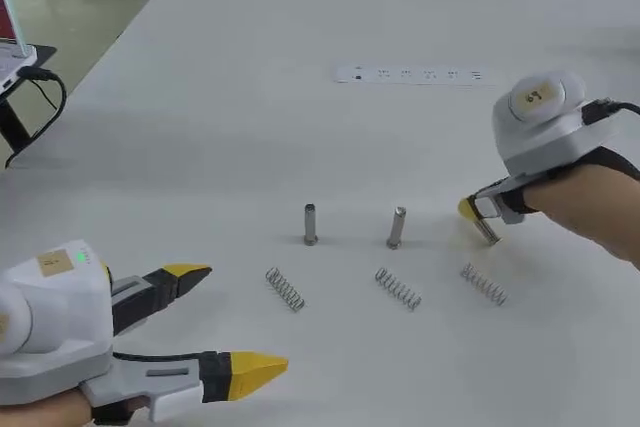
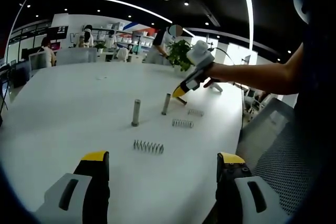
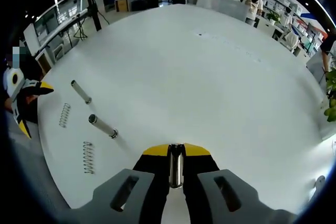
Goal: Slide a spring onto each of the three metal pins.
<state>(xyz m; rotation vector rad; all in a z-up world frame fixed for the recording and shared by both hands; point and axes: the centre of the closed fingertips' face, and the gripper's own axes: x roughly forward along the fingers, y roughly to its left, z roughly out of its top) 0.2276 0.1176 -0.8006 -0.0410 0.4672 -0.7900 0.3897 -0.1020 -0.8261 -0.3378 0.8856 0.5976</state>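
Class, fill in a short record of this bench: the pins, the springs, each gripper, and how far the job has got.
Pins standing: left pin, middle pin, both upright on the table
Third pin: held in the right gripper
Springs: left spring, middle spring, right spring, lying loose before the pins
Left gripper: open, holding nothing
Progress: no spring on a pin yet
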